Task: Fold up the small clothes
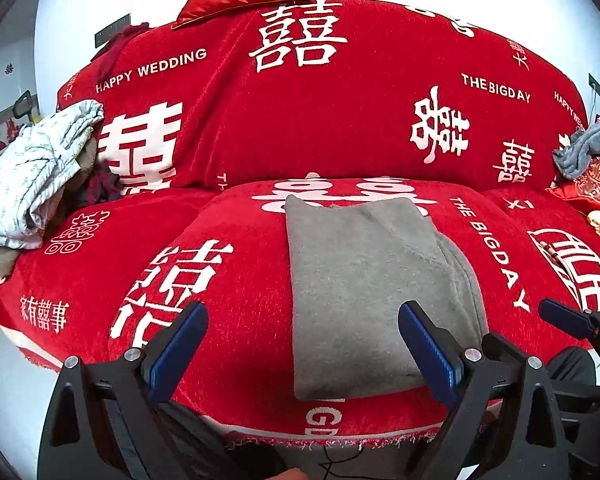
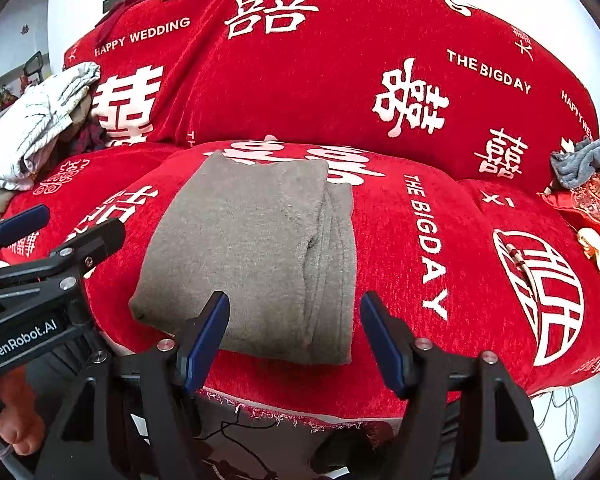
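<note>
Both claws, left gripper point(image 1: 303, 346) and right gripper point(image 2: 295, 338), gape empty above the folded grey garment point(image 2: 256, 256) at the sofa point(image 2: 440, 364) seat's front edge.

Black frames, blue fingers point(image 1: 430, 354), silver screws

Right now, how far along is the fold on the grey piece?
Done, apparently: the grey garment lies in a long folded stack on the red sofa cover, layered edges along its right side. In hand: nothing; the left gripper and the right gripper are both open at its near end. Left: possibly another fold; crumpled clothes wait at the left.
</note>
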Demonstrator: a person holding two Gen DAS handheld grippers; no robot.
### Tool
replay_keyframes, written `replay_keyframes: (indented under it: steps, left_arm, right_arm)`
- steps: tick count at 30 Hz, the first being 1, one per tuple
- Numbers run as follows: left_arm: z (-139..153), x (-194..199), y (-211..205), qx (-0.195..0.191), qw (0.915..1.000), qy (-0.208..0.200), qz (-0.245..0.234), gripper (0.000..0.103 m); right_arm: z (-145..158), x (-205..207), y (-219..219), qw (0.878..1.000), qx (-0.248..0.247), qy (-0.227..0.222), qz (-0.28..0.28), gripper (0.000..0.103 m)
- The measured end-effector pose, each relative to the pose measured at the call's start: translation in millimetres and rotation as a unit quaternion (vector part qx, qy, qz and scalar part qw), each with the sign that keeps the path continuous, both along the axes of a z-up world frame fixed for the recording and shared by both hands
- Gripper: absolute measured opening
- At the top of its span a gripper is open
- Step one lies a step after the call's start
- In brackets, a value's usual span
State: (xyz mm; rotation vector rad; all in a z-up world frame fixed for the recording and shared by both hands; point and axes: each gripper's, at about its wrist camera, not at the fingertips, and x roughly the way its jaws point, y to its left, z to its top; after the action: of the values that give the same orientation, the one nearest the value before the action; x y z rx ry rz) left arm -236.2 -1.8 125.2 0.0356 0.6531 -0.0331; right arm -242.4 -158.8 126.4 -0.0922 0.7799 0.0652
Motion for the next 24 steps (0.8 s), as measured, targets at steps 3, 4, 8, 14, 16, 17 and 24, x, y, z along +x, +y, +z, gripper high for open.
replay_keyframes:
  steps: [3, 4, 8, 14, 16, 17, 24]
  left_arm:
    - [0.3, -2.0, -1.1, 0.001, 1.0000, 0.000, -0.003, 0.097]
    - [0.2, -2.1, -1.6, 0.002, 1.0000, 0.000, -0.003, 0.097]
    - [-0.6, -1.3, -1.2, 0.003, 1.0000, 0.004, -0.005, 0.097]
    - [-0.9, -0.7, 0.3, 0.000, 1.0000, 0.008, 0.000, 0.097]
    - [-0.6, -0.5, 0.2, 0.000, 1.0000, 0.008, 0.000, 0.097]
    - [-0.6, -0.4, 0.1, 0.001, 1.0000, 0.008, 0.000, 0.097]
    - [-2.6, -1.4, -0.1, 0.003, 0.9999, 0.010, -0.004, 0.097]
  right_arm:
    - [-0.6, -0.7, 2.4, 1.000, -0.004, 0.000, 0.005, 0.071]
    - [-1.0, -0.4, 3.0, 1.000, -0.005, 0.001, 0.006, 0.071]
    - [-2.1, 0.2, 4.7, 1.000, -0.005, 0.004, 0.008, 0.071]
    - [-3.6, -0.6, 6.5, 1.000, -0.004, 0.007, 0.011, 0.071]
    - [-3.5, -0.1, 6.2, 1.000, -0.003, 0.007, 0.013, 0.071]
    - [-3.5, -0.1, 6.2, 1.000, -0.003, 0.008, 0.013, 0.071]
    - [-3.4, -0.5, 6.6, 1.000, -0.002, 0.008, 0.013, 0.071]
